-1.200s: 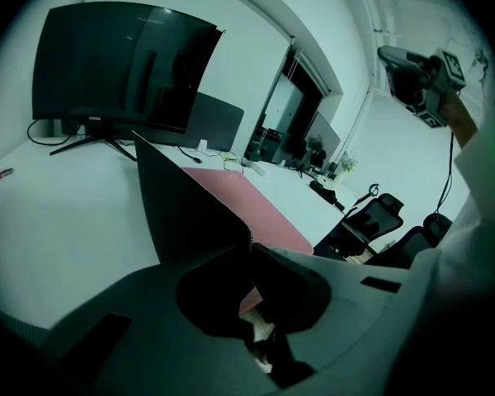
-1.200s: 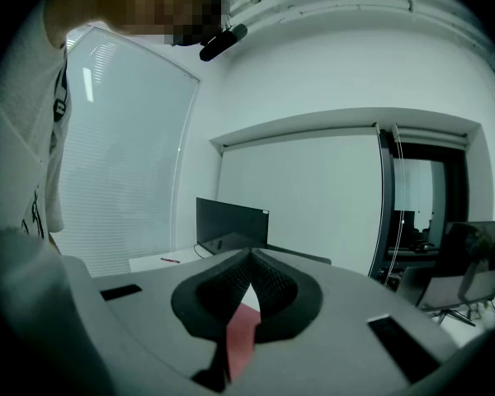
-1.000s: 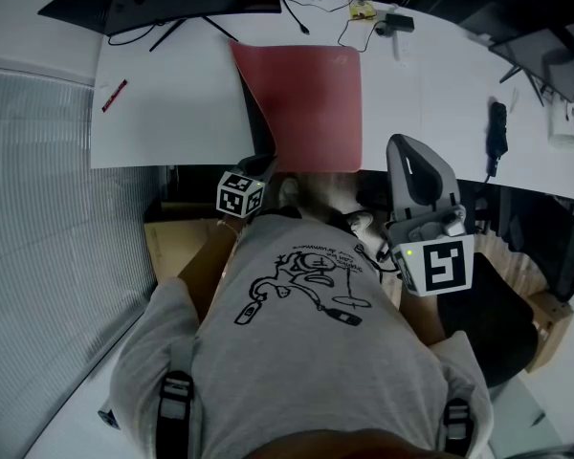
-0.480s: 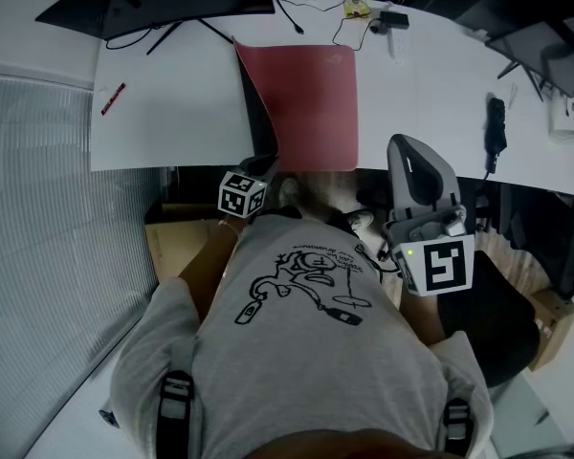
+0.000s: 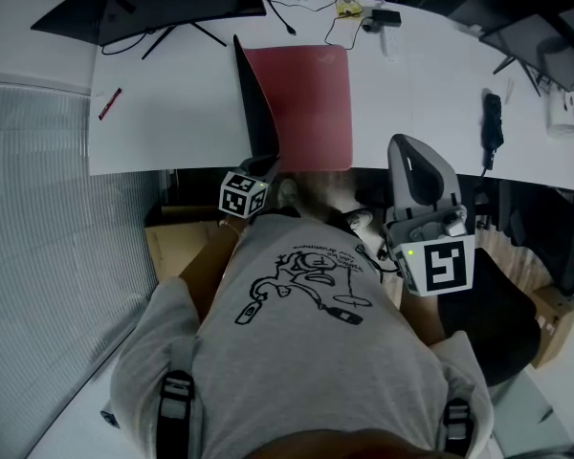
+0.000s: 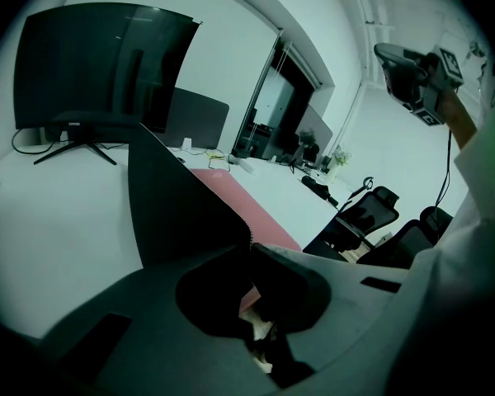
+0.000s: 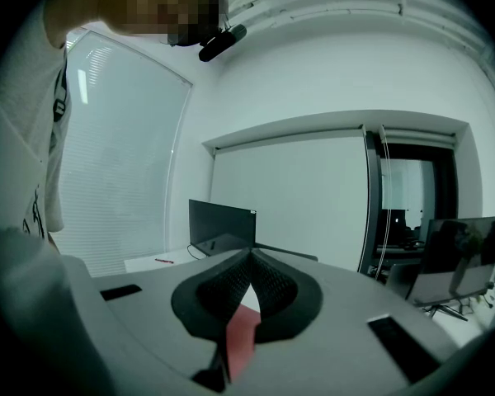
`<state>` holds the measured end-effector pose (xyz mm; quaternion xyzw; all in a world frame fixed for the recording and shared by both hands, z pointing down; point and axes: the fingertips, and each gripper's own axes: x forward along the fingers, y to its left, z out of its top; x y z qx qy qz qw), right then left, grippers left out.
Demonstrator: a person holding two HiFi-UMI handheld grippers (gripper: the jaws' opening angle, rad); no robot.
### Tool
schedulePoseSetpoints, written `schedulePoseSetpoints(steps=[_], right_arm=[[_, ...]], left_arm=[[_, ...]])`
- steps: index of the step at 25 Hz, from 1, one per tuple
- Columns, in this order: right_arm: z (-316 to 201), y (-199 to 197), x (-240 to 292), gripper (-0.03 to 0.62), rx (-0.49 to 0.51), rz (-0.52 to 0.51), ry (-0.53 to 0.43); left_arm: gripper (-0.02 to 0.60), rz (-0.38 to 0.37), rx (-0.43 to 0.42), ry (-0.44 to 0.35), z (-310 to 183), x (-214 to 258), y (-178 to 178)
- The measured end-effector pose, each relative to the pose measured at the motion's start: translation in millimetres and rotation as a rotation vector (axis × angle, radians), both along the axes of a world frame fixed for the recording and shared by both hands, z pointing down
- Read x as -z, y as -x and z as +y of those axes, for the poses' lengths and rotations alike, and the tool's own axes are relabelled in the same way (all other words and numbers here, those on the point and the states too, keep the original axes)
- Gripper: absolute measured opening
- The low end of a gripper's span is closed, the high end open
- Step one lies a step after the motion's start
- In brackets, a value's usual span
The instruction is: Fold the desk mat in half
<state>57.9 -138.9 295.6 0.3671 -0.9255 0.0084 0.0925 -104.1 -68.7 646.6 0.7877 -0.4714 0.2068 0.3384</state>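
Pinched shut on the near left corner of the desk mat (image 6: 181,196) at the left gripper (image 6: 249,242) — holds that half upright, dark underside facing left, red half flat on the desk (image 5: 163,113). Closed on nothing at the right gripper (image 7: 249,254), well apart from the mat. Likely trouble: slips from so thin a one-corner grip and flops back; sags at the free far corner and creases askew. Counts one mat, two grippers, one monitor (image 5: 172,3) just behind, one red pen (image 5: 109,103)
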Motion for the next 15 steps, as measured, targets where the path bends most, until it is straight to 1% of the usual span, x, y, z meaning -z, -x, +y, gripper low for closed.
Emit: schedulePoseSetpoints(steps=[12, 15], right_arm=[[-2, -23, 2, 0.006, -0.028, 0.007, 0.001], [-1, -28, 4, 0.006, -0.034, -0.005, -0.001]], left_arm=[[0.032, -0.002, -0.025, 0.006, -5, 1, -21], [0.032, -0.001, -0.030, 0.004, -6, 2, -27]])
